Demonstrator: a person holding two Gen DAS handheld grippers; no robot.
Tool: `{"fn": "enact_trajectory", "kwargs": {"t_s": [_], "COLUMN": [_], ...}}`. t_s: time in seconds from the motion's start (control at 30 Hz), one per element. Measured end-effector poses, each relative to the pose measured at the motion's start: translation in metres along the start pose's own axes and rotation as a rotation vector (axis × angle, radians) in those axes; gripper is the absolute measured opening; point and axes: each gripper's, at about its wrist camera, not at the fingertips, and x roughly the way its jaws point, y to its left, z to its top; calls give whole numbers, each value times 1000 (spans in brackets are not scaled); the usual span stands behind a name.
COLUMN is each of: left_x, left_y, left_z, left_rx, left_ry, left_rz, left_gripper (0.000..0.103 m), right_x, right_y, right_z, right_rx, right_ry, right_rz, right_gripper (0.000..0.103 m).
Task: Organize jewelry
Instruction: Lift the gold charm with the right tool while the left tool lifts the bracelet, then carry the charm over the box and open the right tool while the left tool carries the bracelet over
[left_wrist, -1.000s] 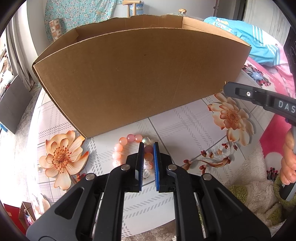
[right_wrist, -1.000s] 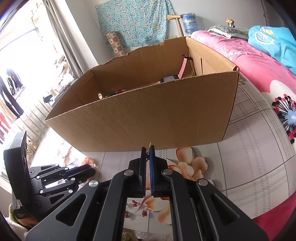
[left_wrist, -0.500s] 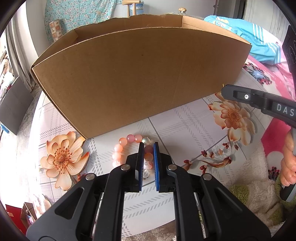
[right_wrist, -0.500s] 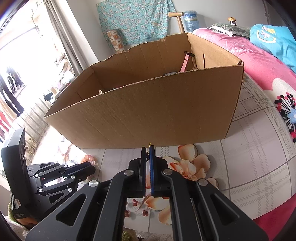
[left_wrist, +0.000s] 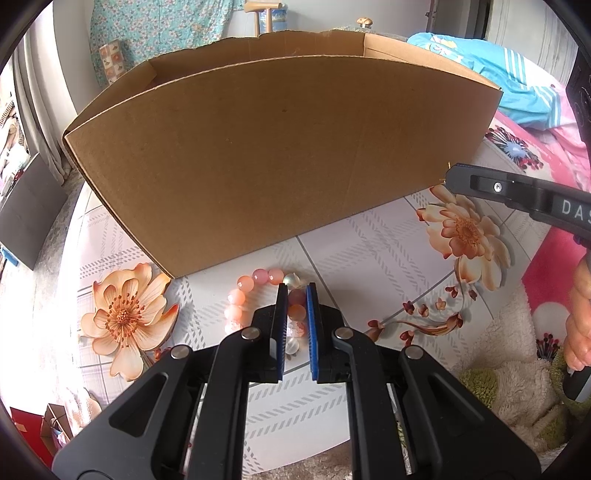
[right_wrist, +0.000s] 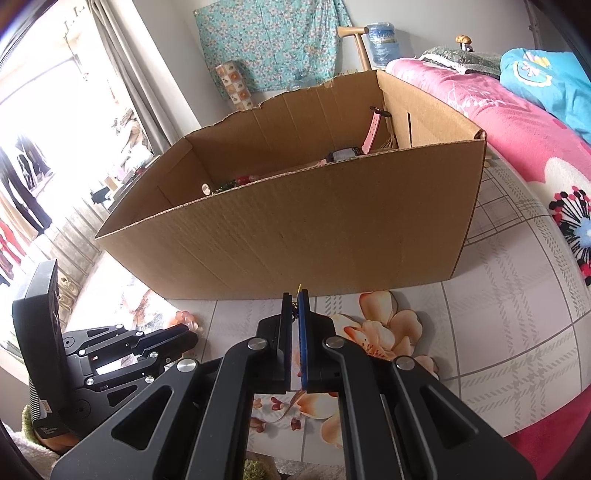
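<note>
From the left wrist camera, the left gripper (left_wrist: 296, 295) hangs low over a table (left_wrist: 369, 258) covered in a pale cloth printed with orange flowers. Its blue-padded fingers (left_wrist: 282, 325) stand a little apart, with one side of a pink bead bracelet (left_wrist: 258, 295) between them; whether the pads actually touch the beads cannot be told. The bracelet lies on the cloth just in front of the near wall of a large cardboard box (left_wrist: 277, 166), close to it but not touching. At the right edge the right gripper (left_wrist: 448, 177) reaches in sideways, its tip near the box's near right corner, with a sliver of something yellow at that tip. Beyond it lie a pink bedspread (left_wrist: 554, 162) and blue clothing (left_wrist: 498, 77).

From the right wrist camera, the right gripper (right_wrist: 294, 301) has its fingers (right_wrist: 303, 332) pressed almost together, pinching a small yellow piece (right_wrist: 298, 290) (too tiny to name) that pokes out past the tips. It hovers above the table (right_wrist: 498, 332), just short of the cardboard box (right_wrist: 295, 229). Inside the box, a pink-strapped watch (right_wrist: 354, 147) leans against the far right corner, and some red and green beaded pieces (right_wrist: 236, 181) lie near the middle. At lower left the left gripper (right_wrist: 192, 334) points at the pink bead bracelet (right_wrist: 186, 318), only a few beads showing.
</note>
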Motion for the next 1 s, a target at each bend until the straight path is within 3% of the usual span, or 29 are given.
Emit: {"fn": "enact_trajectory", "kwargs": {"t_s": [0.23, 0.47, 0.73, 0.83, 1.0], "left_x": [-13, -65, -139, -152, -147], "left_y": [10, 29, 28, 25, 19], "left_z": [-11, -9, 24, 42, 72], "left_rx": [-20, -42, -7, 8, 17], "left_ry": [-69, -207, -359, -390, -400], "left_rz": [-9, -63, -279, -348, -390], "left_gripper": [8, 8, 8, 8, 8], "right_x": [-12, -24, -59, -74, -84], "right_y": [-1, -7, -6, -6, -12], "right_z": [4, 11, 34, 49, 77], "right_rx": [25, 77, 87, 75, 57], "right_ry": [-28, -55, -147, -192, -234], "right_rz": [26, 104, 162, 161, 148], "right_gripper": [4, 4, 4, 4, 4]}}
